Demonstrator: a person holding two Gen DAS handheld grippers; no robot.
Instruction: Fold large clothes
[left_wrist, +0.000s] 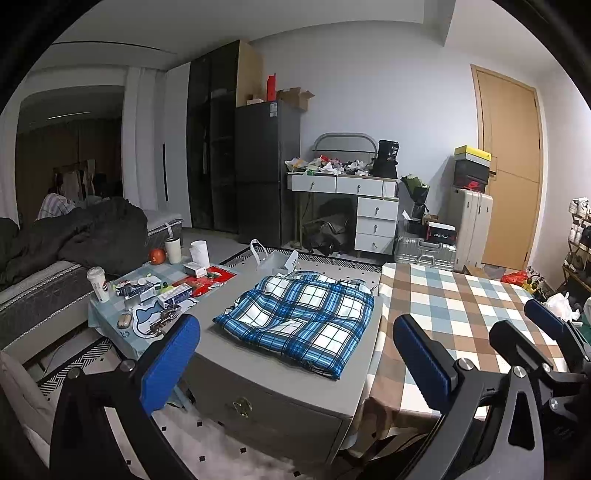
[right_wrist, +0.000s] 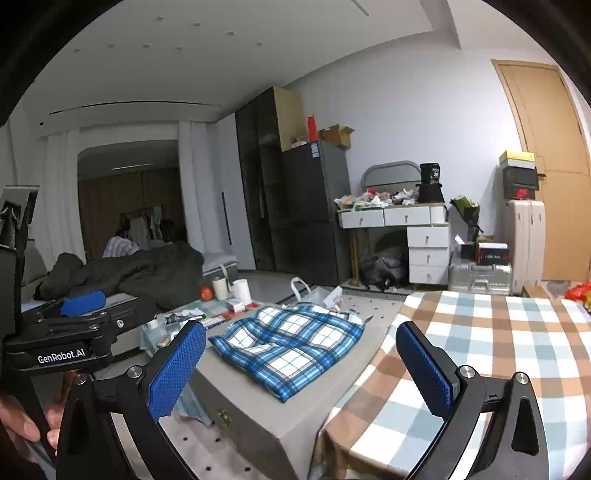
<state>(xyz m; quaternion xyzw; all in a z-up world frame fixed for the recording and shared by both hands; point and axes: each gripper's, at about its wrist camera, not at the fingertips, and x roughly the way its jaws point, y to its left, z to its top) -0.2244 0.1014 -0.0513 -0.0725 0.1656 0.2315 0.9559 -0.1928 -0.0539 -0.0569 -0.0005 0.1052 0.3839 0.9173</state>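
The blue plaid garment (left_wrist: 299, 321) lies folded on the grey low table (left_wrist: 280, 398), between a cluttered side table (left_wrist: 110, 314) and the checked tablecloth (left_wrist: 454, 317). Left gripper (left_wrist: 295, 363) and right gripper (right_wrist: 301, 369) both gape wide, holding nothing.

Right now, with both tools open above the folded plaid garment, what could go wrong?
1. The blue plaid garment reaches the grey cabinet's front edge; a careless pinch might drag it off.
2. The checked tablecloth lies right beside it and might get caught by the right tool.
3. The left tool could sweep the cluttered side table.
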